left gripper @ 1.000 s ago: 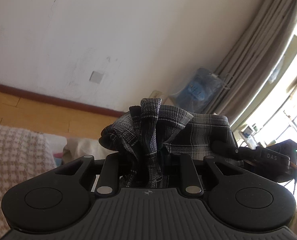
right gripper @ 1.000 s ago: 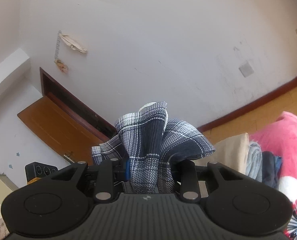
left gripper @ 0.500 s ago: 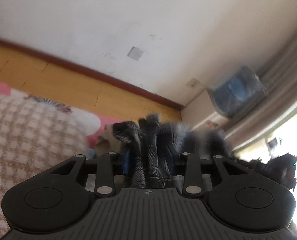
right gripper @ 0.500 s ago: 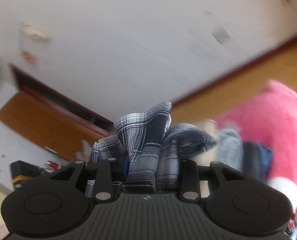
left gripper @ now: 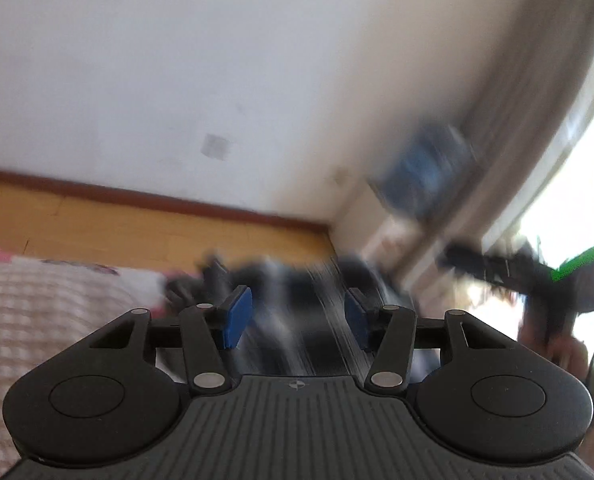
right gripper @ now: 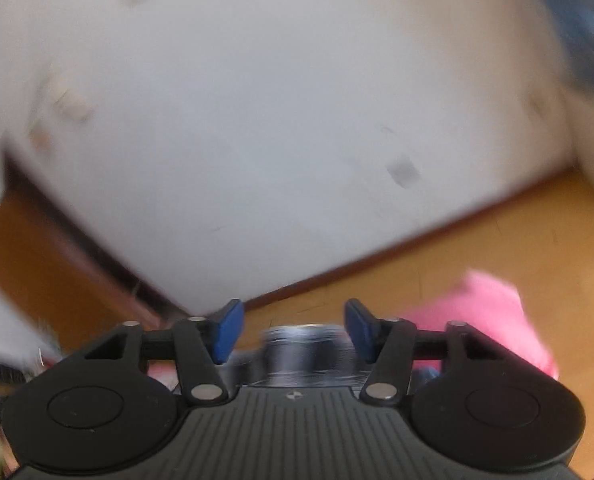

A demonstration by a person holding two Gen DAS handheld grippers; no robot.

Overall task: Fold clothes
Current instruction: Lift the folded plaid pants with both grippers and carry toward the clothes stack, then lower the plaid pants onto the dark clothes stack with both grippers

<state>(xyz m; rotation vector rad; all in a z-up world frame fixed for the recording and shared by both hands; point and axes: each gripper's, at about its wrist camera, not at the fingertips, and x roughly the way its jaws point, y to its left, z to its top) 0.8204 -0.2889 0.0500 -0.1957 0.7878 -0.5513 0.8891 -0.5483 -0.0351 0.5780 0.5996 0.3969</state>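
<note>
Both jaws just opened, pads clear: left gripper [left gripper: 297, 316], right gripper [right gripper: 293, 330] releasing plaid shirt [left gripper: 289, 320]. Withdraw level; avoid snagging fabric.

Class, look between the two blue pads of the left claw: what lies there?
In the left wrist view, the blurred dark plaid garment lies between the pads of the left claw, whose jaws have just been opening; neither pad presses it.

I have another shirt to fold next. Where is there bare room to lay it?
The checked cover left of the left gripper looks bare. The plaid shirt lies ahead between its open jaws, so that spot is taken. Around the right gripper, the shirt and pink bedding crowd things.
</note>
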